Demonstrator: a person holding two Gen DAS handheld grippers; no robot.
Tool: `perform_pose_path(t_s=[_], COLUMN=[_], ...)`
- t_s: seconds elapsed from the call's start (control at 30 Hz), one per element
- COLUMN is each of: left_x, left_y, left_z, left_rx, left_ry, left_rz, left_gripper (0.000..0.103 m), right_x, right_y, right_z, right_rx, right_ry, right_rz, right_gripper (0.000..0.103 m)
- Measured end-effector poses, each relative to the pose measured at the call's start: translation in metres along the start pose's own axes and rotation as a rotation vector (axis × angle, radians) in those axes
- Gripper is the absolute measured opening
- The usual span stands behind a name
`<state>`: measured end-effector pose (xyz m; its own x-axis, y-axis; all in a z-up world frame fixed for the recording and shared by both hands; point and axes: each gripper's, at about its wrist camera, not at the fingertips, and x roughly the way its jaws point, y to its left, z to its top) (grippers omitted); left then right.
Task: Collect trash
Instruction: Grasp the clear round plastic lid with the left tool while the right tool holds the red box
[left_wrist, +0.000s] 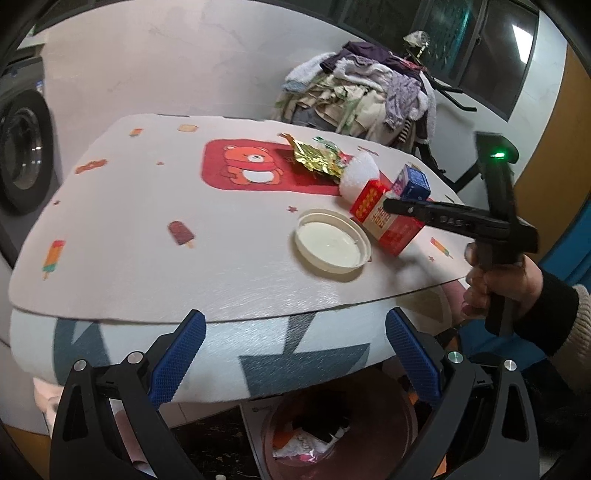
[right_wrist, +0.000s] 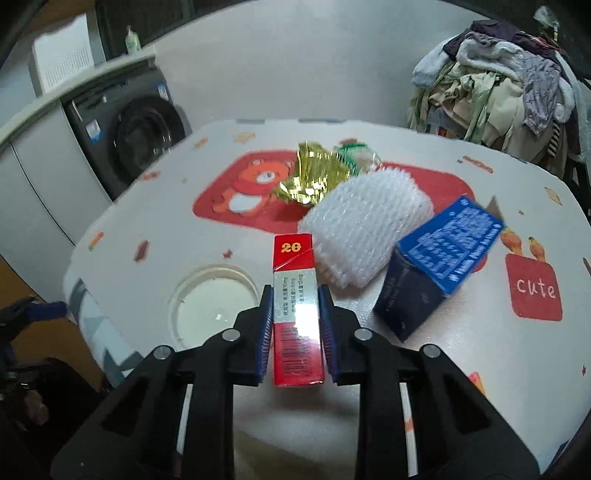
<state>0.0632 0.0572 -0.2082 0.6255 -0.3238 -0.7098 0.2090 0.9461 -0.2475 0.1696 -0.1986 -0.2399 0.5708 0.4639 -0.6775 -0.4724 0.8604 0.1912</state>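
My right gripper (right_wrist: 295, 295) is shut on a red carton (right_wrist: 297, 314) on the table; the carton (left_wrist: 384, 221) and the right gripper (left_wrist: 388, 204) also show in the left wrist view. Beside it lie a white foam net (right_wrist: 365, 236), a blue box (right_wrist: 439, 266), a gold foil wrapper (right_wrist: 310, 181) and a white plastic lid (right_wrist: 210, 299). My left gripper (left_wrist: 293, 325) is open and empty, held below the table's near edge, above a pink trash bin (left_wrist: 340, 432) with trash in it.
The table (left_wrist: 147, 221) is covered with a white cartoon-print mat. A washing machine (right_wrist: 140, 136) stands at the left. A pile of clothes (right_wrist: 506, 81) on a rack stands behind the table at the right.
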Motion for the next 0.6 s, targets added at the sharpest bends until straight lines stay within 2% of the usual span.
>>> perform_pose_path(t_s=[0.33, 0.5, 0.6], left_x=[0.065, 0.108, 0.129], left_y=[-0.036, -0.043, -0.041], left_z=[0.035, 0.045, 0.050], left_rx=[0.115, 0.125, 0.137], left_ry=[0.099, 0.188, 0.216], left_rz=[-0.066, -0.063, -0.016], left_gripper=[0.097, 0.097, 0.097], right_x=[-0.065, -0.089, -0.098], right_y=[-0.022, -0.030, -0.036], right_z=[-0.020, -0.035, -0.042], right_rx=[0.150, 0.192, 0.204], right_ry=[-0.140, -0.169, -0.176], right_rz=[0.003, -0.015, -0.025], right_gripper=[0.027, 0.027, 0.027])
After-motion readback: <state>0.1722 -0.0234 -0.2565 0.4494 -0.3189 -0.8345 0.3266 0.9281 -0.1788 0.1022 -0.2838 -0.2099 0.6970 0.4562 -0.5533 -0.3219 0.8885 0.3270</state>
